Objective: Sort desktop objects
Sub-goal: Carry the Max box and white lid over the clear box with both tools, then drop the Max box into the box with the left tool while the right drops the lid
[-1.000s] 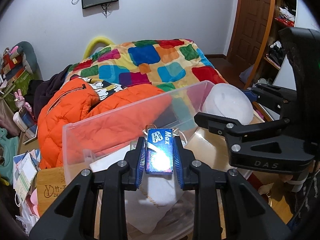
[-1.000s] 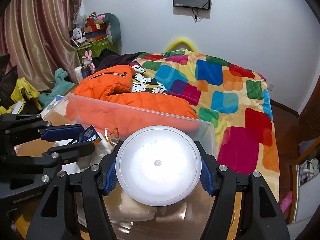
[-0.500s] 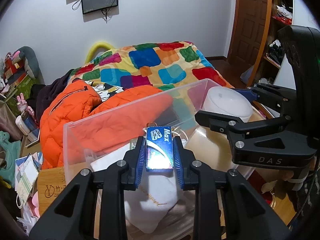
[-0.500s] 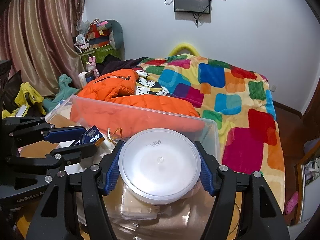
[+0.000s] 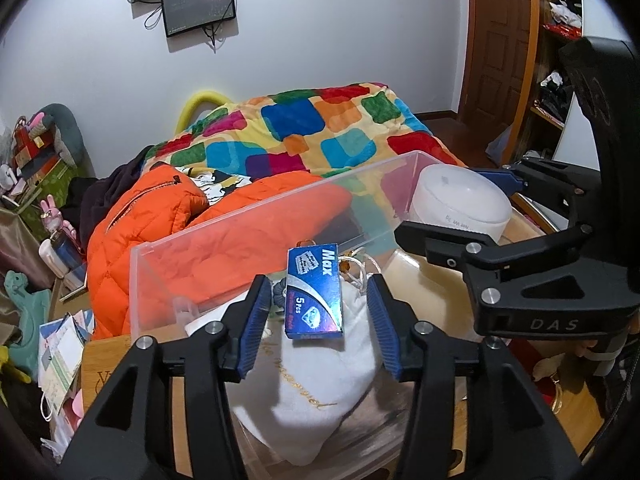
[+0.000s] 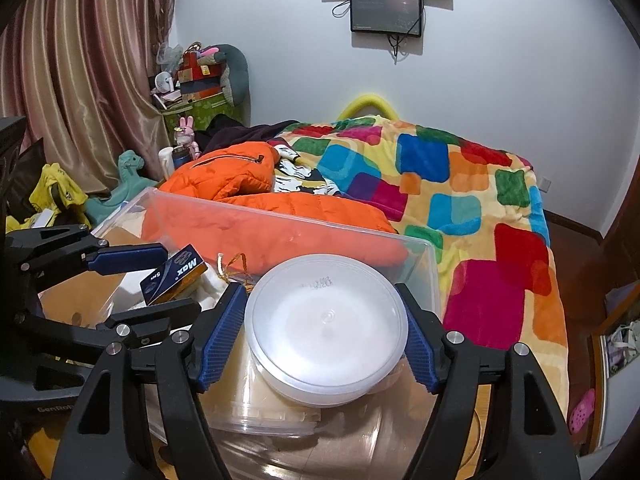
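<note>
Since a second earlier, the left tongs (image 5: pixel 316 312) had opened, freeing the blue box (image 5: pixel 315 292) over the clear bin (image 5: pixel 248 224); right tongs (image 6: pixel 326 340), clenching the round tub (image 6: pixel 326 330), should lower it before releasing.

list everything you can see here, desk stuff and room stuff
blue box: 1, blue, between the open left fingers over the bin
round tub: 1, white, between the right fingers, in the bin
bin: 1, clear, on the desk
pouch: 1, white, inside bin
jacket: 1, orange, on bed
blanket: 1, multicoloured, on bed
screen: 1, black, on wall
left gripper: 1, black and blue
right gripper: 1, black and blue
</note>
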Demonstrator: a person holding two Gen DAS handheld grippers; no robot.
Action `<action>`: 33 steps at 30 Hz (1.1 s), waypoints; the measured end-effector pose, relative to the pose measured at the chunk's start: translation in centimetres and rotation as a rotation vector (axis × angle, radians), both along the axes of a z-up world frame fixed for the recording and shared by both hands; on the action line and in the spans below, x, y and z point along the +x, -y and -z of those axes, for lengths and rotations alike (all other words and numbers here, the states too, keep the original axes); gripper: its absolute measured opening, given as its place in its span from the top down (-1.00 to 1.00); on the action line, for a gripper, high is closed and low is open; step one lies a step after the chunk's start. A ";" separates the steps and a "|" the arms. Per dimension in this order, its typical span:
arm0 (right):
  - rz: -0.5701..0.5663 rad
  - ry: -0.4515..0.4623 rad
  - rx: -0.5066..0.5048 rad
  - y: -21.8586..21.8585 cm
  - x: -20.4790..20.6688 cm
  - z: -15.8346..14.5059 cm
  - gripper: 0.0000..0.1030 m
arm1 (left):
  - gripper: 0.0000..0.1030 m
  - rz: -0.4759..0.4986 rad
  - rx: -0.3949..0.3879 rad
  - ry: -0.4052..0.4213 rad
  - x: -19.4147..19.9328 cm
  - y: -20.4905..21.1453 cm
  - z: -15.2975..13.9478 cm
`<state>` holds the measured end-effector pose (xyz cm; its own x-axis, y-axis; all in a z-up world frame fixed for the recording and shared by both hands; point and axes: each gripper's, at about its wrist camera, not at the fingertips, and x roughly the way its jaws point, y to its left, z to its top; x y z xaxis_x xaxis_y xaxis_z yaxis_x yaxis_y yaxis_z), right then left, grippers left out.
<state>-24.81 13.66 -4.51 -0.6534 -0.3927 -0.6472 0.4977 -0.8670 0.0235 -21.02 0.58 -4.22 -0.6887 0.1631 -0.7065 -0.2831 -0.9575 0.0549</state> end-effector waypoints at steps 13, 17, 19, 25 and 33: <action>0.002 -0.050 -0.027 -0.4 1.2 -0.8 -0.62 | -0.26 -0.021 0.024 -0.003 0.2 0.8 -0.2; 0.000 -0.062 -0.028 -0.5 1.4 -1.1 -0.62 | -0.30 -0.028 0.021 -0.019 0.5 0.9 -0.5; 0.000 -0.061 -0.027 -0.6 1.3 -1.2 -0.62 | -0.31 -0.025 0.021 -0.021 0.6 1.0 -0.6; 0.001 -0.055 -0.028 -0.9 1.7 -1.7 -0.62 | -0.46 -0.018 0.004 -0.049 1.3 0.7 -1.2; 0.022 -0.053 -0.021 -2.0 3.8 -2.7 -0.62 | -0.51 -0.011 0.002 -0.041 2.1 0.0 -1.7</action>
